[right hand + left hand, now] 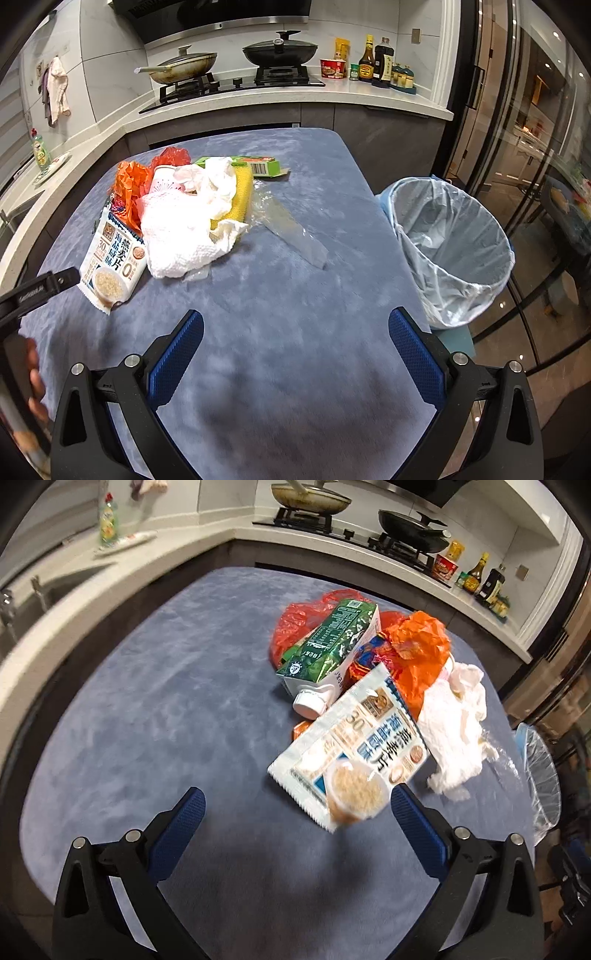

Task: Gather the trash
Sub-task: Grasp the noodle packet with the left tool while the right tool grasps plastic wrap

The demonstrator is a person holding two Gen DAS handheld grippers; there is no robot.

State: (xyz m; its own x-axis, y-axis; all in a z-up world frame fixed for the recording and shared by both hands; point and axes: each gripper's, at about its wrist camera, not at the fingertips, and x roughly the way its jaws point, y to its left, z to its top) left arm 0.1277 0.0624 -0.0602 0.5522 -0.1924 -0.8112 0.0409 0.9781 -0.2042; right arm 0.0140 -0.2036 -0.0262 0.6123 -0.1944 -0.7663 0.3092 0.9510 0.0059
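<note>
A pile of trash lies on the blue-grey table [147,720]. It holds a white oatmeal packet [351,753], a green milk carton [332,646], red and orange plastic bags [417,646] and crumpled paper towel [454,734]. My left gripper [295,808] is open, and the packet's lower corner lies just beyond its right finger [413,819]. In the right wrist view the packet [110,262], paper towel [184,229], a yellow sponge [243,192], a green box [255,164] and a clear wrapper [295,229] show. My right gripper [295,332] hangs open over bare table.
A lined trash bin [454,251] stands off the table's right edge. Behind runs a counter [258,99] with a stove, two pans [280,51] and sauce bottles. A sink [44,590] lies at left, glass doors at right. A person's hand [33,373] shows at lower left.
</note>
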